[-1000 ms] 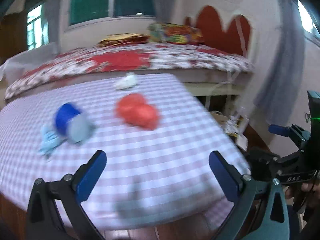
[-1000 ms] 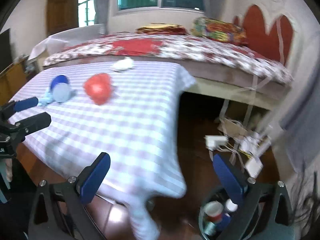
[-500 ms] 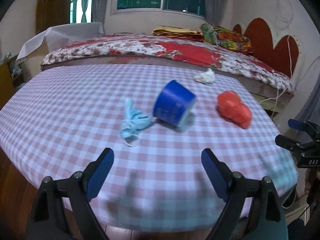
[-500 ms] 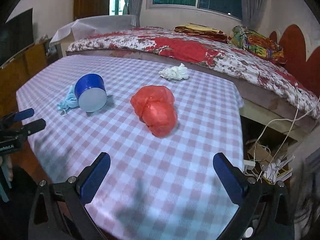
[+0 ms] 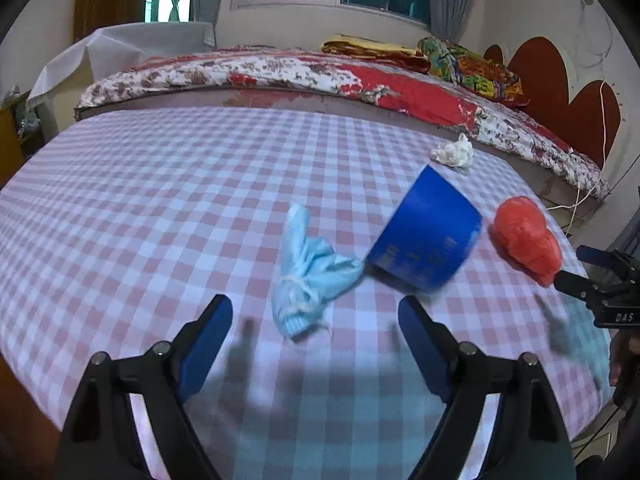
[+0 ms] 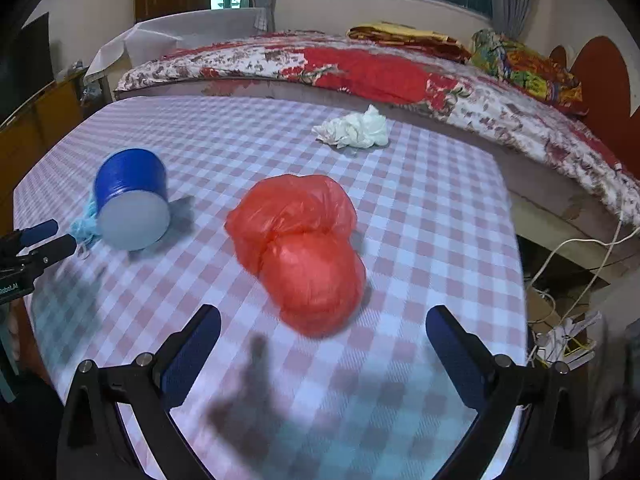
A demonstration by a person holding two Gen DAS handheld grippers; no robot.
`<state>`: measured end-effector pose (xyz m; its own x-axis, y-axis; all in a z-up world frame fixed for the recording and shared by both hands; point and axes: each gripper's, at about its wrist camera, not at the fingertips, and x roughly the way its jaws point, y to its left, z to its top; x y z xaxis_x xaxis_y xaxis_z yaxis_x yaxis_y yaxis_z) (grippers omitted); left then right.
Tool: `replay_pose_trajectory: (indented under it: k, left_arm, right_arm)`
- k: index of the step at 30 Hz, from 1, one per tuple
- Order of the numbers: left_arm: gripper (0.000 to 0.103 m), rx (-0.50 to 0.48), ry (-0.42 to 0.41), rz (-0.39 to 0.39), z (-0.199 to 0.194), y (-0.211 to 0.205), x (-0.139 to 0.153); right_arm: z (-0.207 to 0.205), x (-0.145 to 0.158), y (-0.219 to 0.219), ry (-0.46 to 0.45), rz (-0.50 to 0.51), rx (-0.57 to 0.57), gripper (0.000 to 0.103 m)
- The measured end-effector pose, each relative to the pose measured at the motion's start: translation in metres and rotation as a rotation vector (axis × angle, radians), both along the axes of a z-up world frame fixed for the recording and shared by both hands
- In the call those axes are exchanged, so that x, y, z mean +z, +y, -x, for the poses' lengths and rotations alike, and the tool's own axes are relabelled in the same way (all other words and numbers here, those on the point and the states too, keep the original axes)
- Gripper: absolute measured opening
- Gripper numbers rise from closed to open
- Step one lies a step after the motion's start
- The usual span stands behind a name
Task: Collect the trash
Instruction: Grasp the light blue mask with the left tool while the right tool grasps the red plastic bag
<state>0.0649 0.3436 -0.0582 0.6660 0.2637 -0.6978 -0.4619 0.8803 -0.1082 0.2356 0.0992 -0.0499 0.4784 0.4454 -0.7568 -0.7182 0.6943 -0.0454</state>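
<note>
On a checked tablecloth lie a crumpled light-blue face mask [image 5: 306, 276], a tipped blue cup [image 5: 426, 236], a red plastic bag [image 5: 526, 240] and a white tissue wad [image 5: 452, 153]. My left gripper [image 5: 316, 322] hovers just short of the mask, jaws closing, nothing between them. In the right wrist view the red bag [image 6: 302, 248] sits just beyond my right gripper [image 6: 322, 328], which stands open and empty. The cup [image 6: 130, 196], with the mask [image 6: 86, 224] behind it, is to its left and the tissue [image 6: 354, 128] is farther back.
A bed [image 6: 360, 64] with a floral cover borders the table's far side. The table [image 6: 472, 200] ends at the right, with cables and paper on the floor [image 6: 560, 340] below. The right gripper shows at the right edge of the left view [image 5: 600, 280].
Both grippers have swung over the table and come closer to the trash. The left one now faces the mask with narrower jaws; the right one faces the red bag.
</note>
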Motion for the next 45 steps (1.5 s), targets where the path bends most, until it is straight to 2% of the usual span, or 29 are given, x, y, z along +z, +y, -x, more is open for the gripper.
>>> replay_pose_trajectory:
  k: [4,6,8,11,12,13,14,17,28,37,45]
  left_arm:
    - [0.077,-0.005,0.021,0.017,-0.008,0.006,-0.005]
    - [0.074,0.0,0.024,0.03,-0.009,0.01,-0.007]
    - [0.068,-0.005,0.025,0.043,-0.01,0.013,-0.01]
    - [0.056,-0.006,0.032,0.047,-0.014,0.014,-0.013]
    - [0.045,-0.011,0.033,0.039,-0.013,0.013,-0.013]
    - [0.032,-0.012,0.032,0.033,-0.014,0.012,-0.013]
    - [0.028,-0.008,0.032,0.031,-0.013,0.012,-0.014]
    - [0.027,-0.014,0.016,0.038,-0.012,0.013,-0.014]
    - [0.025,0.012,-0.056,0.001,0.018,-0.004,0.011]
    - [0.025,-0.041,-0.104,-0.006,0.027,-0.05,0.034]
    - [0.025,-0.163,-0.115,-0.016,0.013,-0.104,0.048]
  right_arm:
    - [-0.013,-0.009,0.013,0.031,0.0,0.011,0.099]
    - [-0.016,-0.012,0.018,0.05,-0.001,0.022,0.084]
    - [-0.019,-0.016,0.021,0.068,-0.003,0.032,0.075]
    - [-0.021,-0.022,0.024,0.084,-0.014,0.039,0.061]
    - [-0.02,-0.022,0.023,0.078,-0.017,0.041,0.051]
    - [-0.019,-0.021,0.023,0.08,-0.024,0.045,0.045]
    - [-0.019,-0.021,0.023,0.086,-0.03,0.052,0.043]
    - [-0.014,-0.021,0.022,0.075,-0.019,0.07,0.038]
    - [0.006,0.001,-0.013,0.049,-0.083,0.038,0.035]
    - [0.033,0.021,-0.06,0.02,-0.118,-0.005,0.035]
    - [0.052,0.037,-0.117,-0.011,-0.146,-0.075,0.035]
